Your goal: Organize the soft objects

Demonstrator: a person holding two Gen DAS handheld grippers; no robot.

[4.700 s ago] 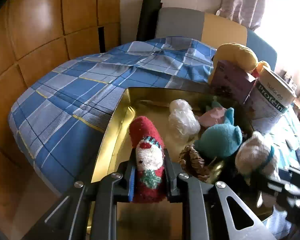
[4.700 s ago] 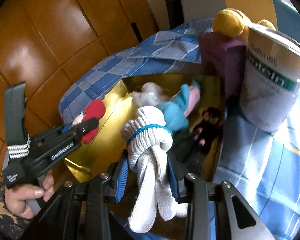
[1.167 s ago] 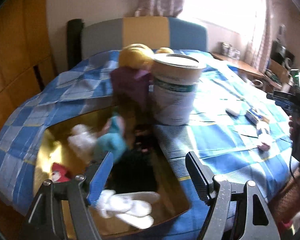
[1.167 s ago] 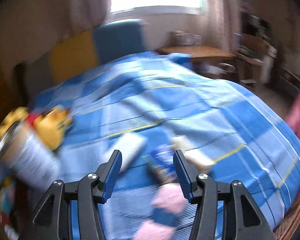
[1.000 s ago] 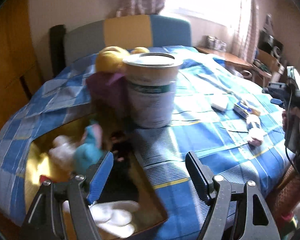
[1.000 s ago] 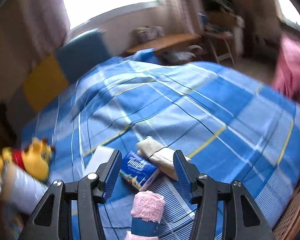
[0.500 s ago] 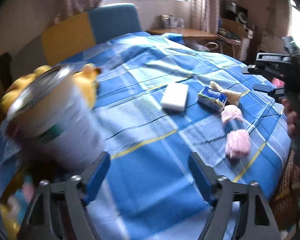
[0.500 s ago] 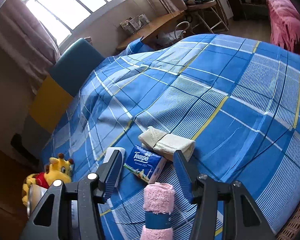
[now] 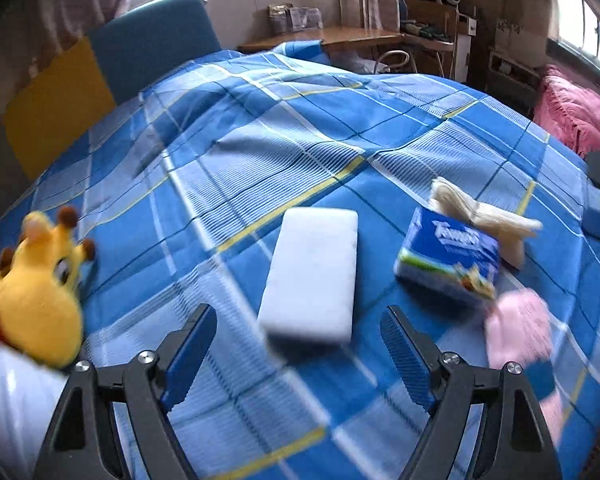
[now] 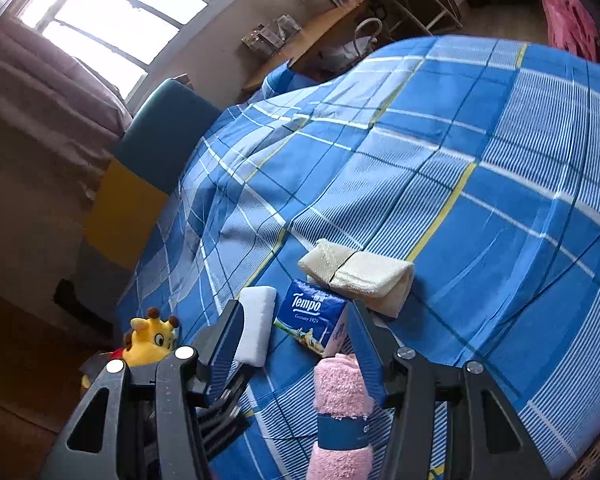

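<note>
Both tools have swung away from the gold tray, where the sock and glove were dropped, to the far side of the bed (image 9: 284, 128). On its blue plaid cover lie a white sponge (image 9: 312, 276), a Tempo tissue pack (image 10: 314, 316), a cream towel (image 10: 360, 274) and a pink rolled towel (image 10: 342, 388). The left tool (image 9: 298, 354) gapes wide before the sponge; the right tool (image 10: 296, 344) hangs wide over the pink roll, empty. Closing there may catch the touching tissue pack too.

bright window (image 10: 112, 20) with pink curtains (image 10: 40, 92), a wooden desk (image 9: 332, 36) below, teal-and-yellow headboard (image 9: 100, 76), blue plaid bedspread (image 9: 300, 128).
</note>
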